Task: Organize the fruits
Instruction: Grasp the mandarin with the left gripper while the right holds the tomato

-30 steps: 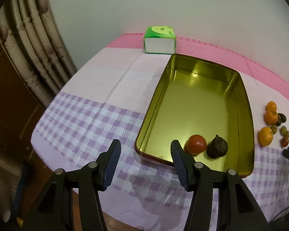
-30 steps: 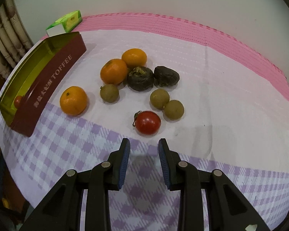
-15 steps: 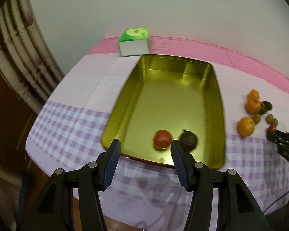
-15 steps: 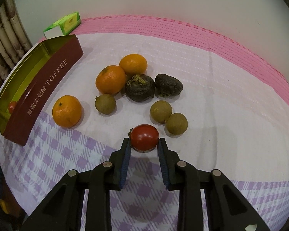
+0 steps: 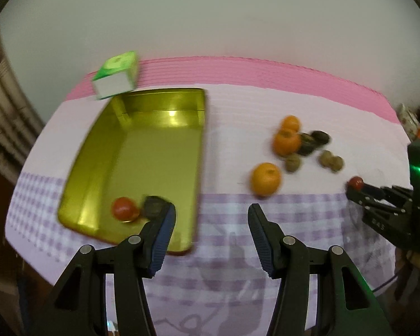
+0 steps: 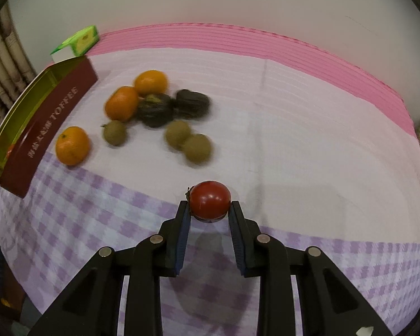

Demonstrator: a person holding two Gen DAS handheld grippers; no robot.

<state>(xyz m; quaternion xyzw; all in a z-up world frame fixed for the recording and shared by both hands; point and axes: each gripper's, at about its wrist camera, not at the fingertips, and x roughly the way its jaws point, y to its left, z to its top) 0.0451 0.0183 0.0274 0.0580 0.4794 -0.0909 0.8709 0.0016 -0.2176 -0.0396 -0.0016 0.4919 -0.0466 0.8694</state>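
1. Far left: green tissue box (image 5: 115,77) at the far corner of the counter (image 5: 238,106), just beyond the tin.
2. Left: open gold toffee tin (image 5: 142,151) holding a red tomato (image 5: 123,209) and a dark wrinkled fruit (image 5: 153,206) at its near end; same two as a second ago, nothing added yet.
3. Left claw (image 5: 211,233) standing part-open and empty, now swung rightward off the tin toward the loose fruit.
4. Middle: three oranges (image 6: 72,145), two dark fruits (image 6: 155,109) and three brownish longan-like fruits (image 6: 196,148) loose on the cloth, well apart from the tin.
5. Right: right claw (image 6: 209,214) narrowed onto the second tomato (image 6: 209,200), pads pressing both sides, where a second ago open and short of it.
6. Meaning, as a judgement: pick secured, carry leftward to the tin next; eight fruits left to move.
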